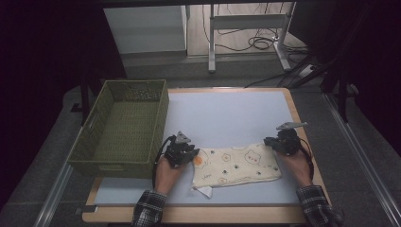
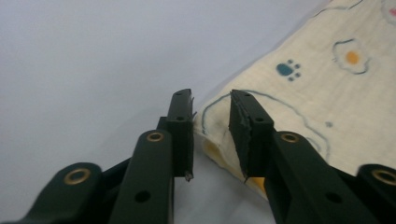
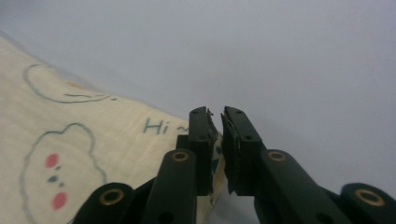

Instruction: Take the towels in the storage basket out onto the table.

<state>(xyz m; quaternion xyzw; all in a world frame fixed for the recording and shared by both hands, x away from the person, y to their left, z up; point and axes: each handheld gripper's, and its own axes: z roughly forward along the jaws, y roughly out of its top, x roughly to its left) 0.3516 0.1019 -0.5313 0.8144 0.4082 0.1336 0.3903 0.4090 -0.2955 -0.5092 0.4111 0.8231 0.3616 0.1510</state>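
Observation:
A cream cloth (image 1: 236, 165) printed with bears, eggs and paw marks lies flat on the pale blue table top (image 1: 227, 113). My left gripper (image 1: 195, 155) sits at the cloth's left end. In the left gripper view the cloth's corner (image 2: 219, 135) lies between the jaws of that gripper (image 2: 210, 100), which stand apart with a clear gap. My right gripper (image 1: 270, 142) is at the cloth's far right corner. The right gripper view shows my right gripper (image 3: 215, 114) with a narrow slit between the jaws, and the cloth's edge (image 3: 140, 140) reaching into it, loose.
A green woven basket (image 1: 118, 163) stands at the table's left, close beside my left hand. A small white label (image 1: 204, 191) sticks out at the cloth's near left corner. Bare table lies beyond the cloth toward the far edge.

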